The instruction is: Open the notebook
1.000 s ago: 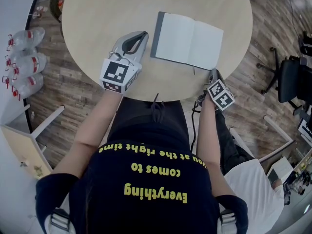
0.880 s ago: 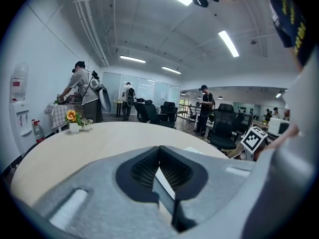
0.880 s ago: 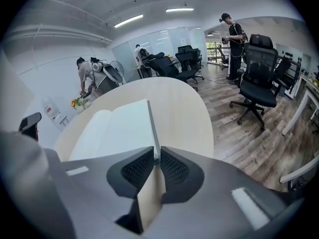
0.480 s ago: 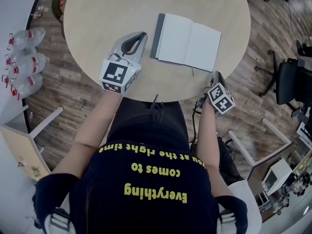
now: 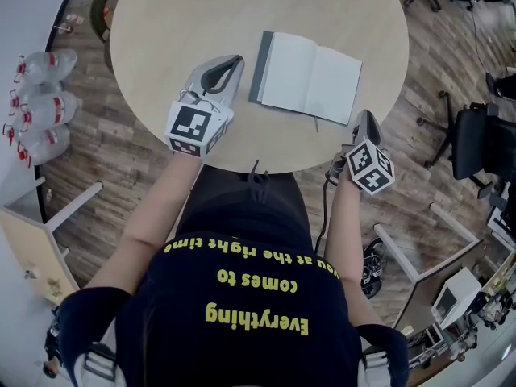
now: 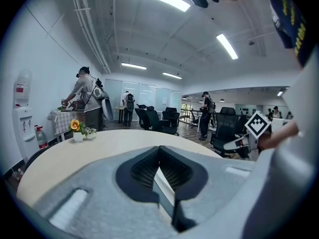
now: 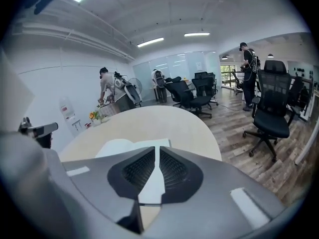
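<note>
The notebook (image 5: 310,76) lies open on the round table (image 5: 177,22), white pages up, grey cover edge showing at its left. My left gripper (image 5: 235,60) rests on the table just left of the notebook, shut and holding nothing; in the left gripper view its jaws (image 6: 159,147) meet. My right gripper (image 5: 367,119) hovers off the table's near right edge, apart from the notebook's right corner. Its jaws (image 7: 157,148) are closing, with a narrow slit left and nothing between them. In the right gripper view the open notebook (image 7: 132,144) lies ahead.
Water bottles (image 5: 40,95) lie on the floor at the left. Office chairs (image 5: 476,143) stand to the right of the table, and a white frame (image 5: 419,248) is near my right arm. People (image 6: 87,101) stand at a bench in the background.
My right gripper has lifted and drifted slightly right, away from the table's edge. The left gripper and the open notebook have stayed put.
</note>
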The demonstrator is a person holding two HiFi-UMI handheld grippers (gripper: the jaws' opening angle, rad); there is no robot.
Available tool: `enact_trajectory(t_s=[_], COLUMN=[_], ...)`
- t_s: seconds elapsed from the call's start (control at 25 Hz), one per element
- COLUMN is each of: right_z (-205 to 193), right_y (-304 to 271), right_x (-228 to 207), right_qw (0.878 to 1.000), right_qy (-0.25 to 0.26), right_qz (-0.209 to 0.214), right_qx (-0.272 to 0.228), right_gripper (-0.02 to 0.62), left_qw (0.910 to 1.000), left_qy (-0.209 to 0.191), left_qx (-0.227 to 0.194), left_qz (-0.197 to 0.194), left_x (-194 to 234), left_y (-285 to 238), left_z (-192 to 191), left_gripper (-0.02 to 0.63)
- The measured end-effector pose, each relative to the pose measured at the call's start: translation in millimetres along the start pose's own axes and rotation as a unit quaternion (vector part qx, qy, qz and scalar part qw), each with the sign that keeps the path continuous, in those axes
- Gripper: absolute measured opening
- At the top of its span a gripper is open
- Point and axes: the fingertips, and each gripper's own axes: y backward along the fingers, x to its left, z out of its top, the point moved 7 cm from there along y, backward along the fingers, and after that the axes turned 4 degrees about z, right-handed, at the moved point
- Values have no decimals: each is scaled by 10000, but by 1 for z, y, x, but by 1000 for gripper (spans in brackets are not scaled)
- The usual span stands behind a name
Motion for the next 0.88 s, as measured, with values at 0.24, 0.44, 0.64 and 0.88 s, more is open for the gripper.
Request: enact_trajectory(t_s=[0.24, 0.44, 0.64, 0.88], right_z=[48, 85, 112, 146], right_y=[12, 24, 36, 56], right_x=[29, 54, 74, 92], right_qw=[9971, 9909, 9843, 9732], right_qy=[8, 238, 392, 406], right_qz=[470, 799, 1049, 1383], right_qx=[-598, -1057, -1364, -1794], right_gripper=[38, 34, 29, 14], left_qw=[9997, 9990, 9984, 9970], left_qy=[-77, -110, -124, -113], left_qx=[-196, -408, -505, -683], left_qz=[86, 132, 229, 337], left_x=[3, 6, 9, 7], left_y=[0, 0, 2, 9], left_z=[16, 31, 46, 71], left_gripper=[3, 3, 3, 3])
